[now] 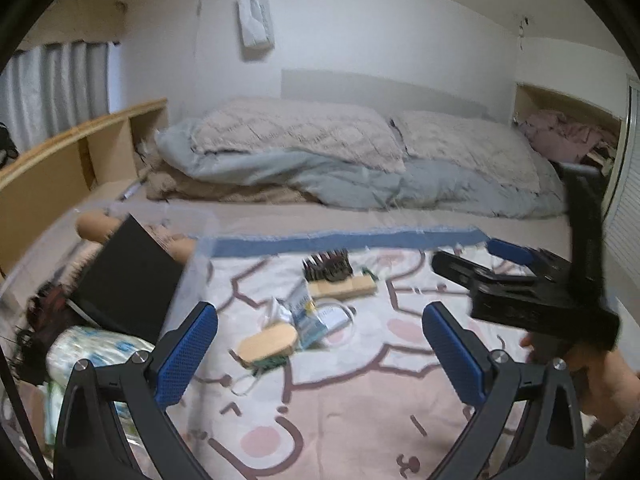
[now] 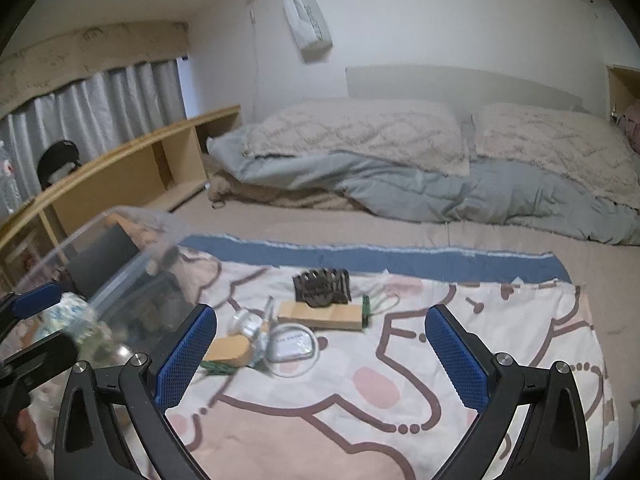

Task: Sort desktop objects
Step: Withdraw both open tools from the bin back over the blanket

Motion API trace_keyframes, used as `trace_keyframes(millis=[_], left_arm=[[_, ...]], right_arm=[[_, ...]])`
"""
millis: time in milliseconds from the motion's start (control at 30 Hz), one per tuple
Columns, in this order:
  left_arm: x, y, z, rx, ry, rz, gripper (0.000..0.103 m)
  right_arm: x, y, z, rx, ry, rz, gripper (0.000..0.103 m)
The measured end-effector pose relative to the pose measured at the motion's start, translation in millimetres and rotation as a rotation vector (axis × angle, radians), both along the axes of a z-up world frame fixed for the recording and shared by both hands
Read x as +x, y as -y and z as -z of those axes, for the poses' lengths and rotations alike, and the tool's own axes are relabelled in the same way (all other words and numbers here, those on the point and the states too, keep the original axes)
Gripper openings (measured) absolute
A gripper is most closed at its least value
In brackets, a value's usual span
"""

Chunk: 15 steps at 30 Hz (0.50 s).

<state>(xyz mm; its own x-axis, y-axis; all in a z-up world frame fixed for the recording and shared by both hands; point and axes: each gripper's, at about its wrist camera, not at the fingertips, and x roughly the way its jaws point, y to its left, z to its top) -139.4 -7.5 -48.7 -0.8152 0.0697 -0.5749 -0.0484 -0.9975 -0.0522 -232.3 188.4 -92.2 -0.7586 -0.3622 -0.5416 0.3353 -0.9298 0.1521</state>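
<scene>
In the left wrist view, the left gripper (image 1: pixel 320 356) is wide open and holds nothing. The wooden brush (image 1: pixel 340 276) lies on the patterned blanket (image 1: pixel 340 420); it seems light and stiff, best gripped across its block. The clear bin (image 1: pixel 192 264) on the left holds a black box (image 1: pixel 128 280).

In the right wrist view, the right gripper (image 2: pixel 320 356) is also wide open and empty, and the round clear case (image 2: pixel 292 348) looks slippery.

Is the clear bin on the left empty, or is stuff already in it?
Not empty. The clear bin already holds a black box and a patterned pack, among other items too blurred to name.
</scene>
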Motion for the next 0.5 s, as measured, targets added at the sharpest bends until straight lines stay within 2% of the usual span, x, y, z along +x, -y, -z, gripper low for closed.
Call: trace_keyframes(millis=[233, 500], left_arm=[[-14.3, -9.2, 28.3, 0.015, 0.089, 0.045, 0.103], [-29.7, -29.1, 79.2, -0.133, 0.124, 0.115, 0.103]], right_arm=[[-39.4, 7.6, 48.5, 0.048, 0.09, 0.008, 0.103], [-71.8, 21.6, 107.6, 0.148, 0.209, -0.035, 0.103]])
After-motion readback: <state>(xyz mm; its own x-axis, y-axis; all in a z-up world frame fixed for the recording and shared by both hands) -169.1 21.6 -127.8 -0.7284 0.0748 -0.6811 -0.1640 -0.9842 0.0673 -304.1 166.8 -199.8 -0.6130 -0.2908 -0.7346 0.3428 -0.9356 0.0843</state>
